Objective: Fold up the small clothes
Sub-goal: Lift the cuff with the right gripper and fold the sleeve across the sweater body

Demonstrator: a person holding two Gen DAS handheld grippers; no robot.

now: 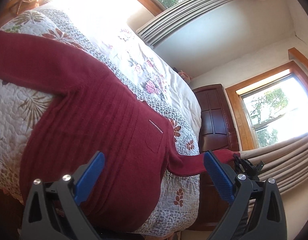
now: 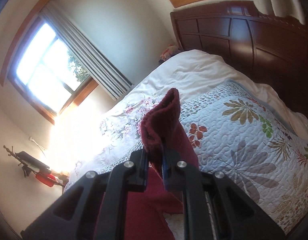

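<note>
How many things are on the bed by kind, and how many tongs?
Sweater: 1
Quilt: 1
White duvet: 1
Tongs: 2, left open, right shut on the sweater's cuff
Total: 5

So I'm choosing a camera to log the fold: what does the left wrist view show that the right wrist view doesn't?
Left wrist only: the maroon sweater spread flat on the floral quilt, and the open left hand-held gripper. Right wrist only: the right hand-held gripper shut on the sleeve cuff, and a tripod by the wall. Both show sweater, quilt and dark wooden headboard.
</note>
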